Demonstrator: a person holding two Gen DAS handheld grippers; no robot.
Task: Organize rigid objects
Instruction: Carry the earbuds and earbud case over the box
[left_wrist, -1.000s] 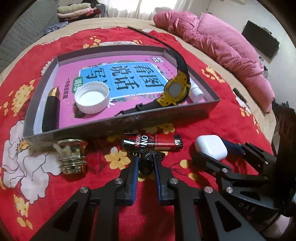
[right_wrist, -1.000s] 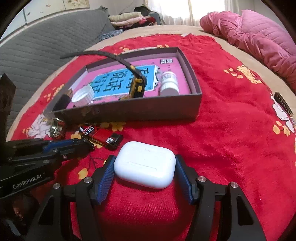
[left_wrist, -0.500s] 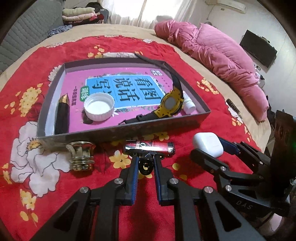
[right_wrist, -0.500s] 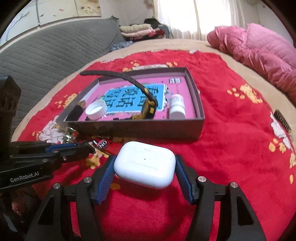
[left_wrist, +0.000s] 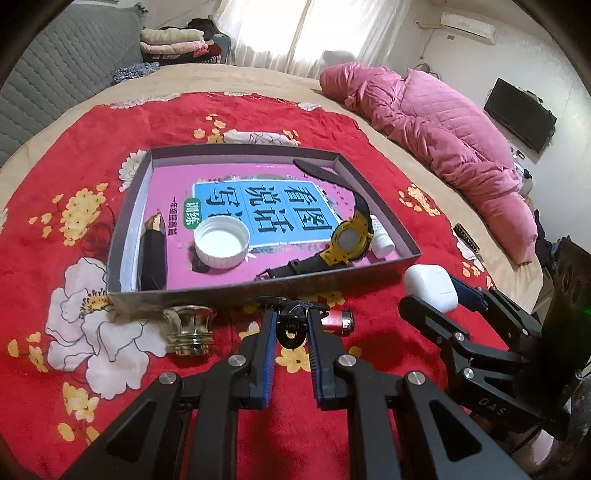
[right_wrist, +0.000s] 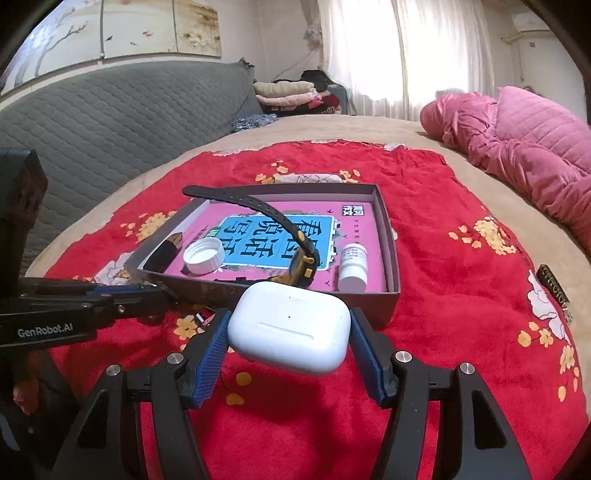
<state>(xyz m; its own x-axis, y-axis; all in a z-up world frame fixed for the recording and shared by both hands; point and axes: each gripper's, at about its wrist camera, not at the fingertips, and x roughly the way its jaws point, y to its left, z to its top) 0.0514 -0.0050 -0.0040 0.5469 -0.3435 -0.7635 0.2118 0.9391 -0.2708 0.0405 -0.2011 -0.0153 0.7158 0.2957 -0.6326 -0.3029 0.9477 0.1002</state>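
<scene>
- Above the red blanket (right_wrist: 443, 325), just short of the tray (right_wrist: 391, 236), I am holding both grippers loaded; the carry step is in hand.
- Right gripper (right_wrist: 290, 341): jaws wide, clamped on the white earbud case (right_wrist: 290, 325).
- Left gripper (left_wrist: 291, 328): jaws nearly together, pinching a small black ring piece (left_wrist: 291, 330).
- Next move, as I judge: clearing the tray's near wall, then releasing inside, avoiding the watch (left_wrist: 349, 242).

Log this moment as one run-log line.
left gripper: shut on small black item | right gripper: shut on white earbud case | box: ahead | lighter: outside box
</scene>
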